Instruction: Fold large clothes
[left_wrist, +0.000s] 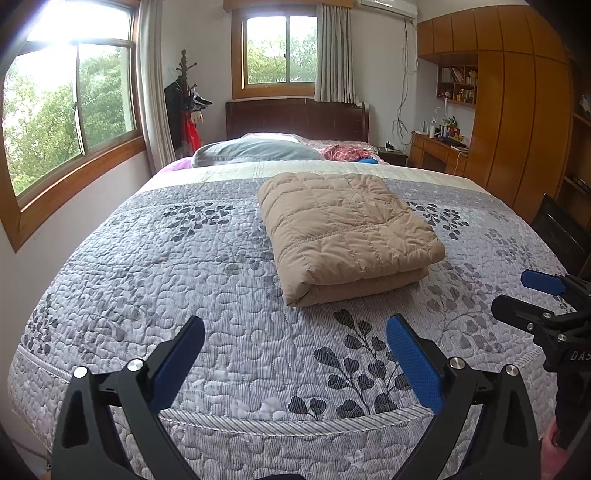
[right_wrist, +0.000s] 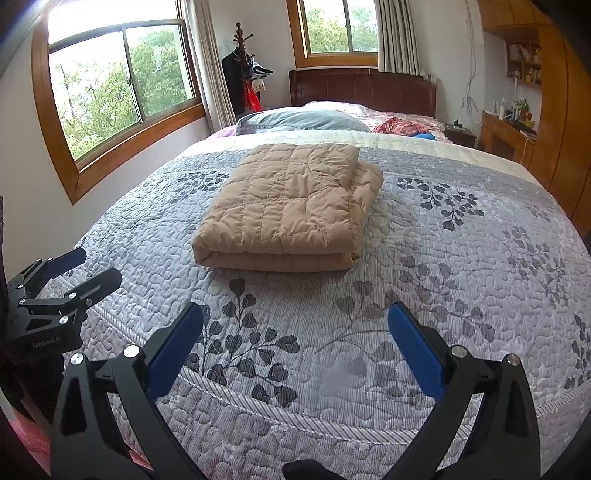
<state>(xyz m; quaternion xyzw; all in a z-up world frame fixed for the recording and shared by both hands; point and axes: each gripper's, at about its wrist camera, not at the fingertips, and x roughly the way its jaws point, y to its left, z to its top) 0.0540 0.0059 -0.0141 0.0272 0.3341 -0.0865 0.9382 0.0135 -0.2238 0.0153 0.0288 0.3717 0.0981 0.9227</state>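
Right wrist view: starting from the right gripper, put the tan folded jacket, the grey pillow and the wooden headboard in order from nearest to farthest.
From the right gripper, open over the foot of the bed:
1. Tan folded jacket, straight ahead on the grey quilt, slightly left of centre.
2. Grey pillow, beyond the jacket, at the head of the bed.
3. Wooden headboard, farthest, against the wall under the window.

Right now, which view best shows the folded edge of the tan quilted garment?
Right wrist view: the tan quilted garment sits nearer the middle, with its stacked front fold facing the camera. Left wrist view shows it turned, with one corner nearest.
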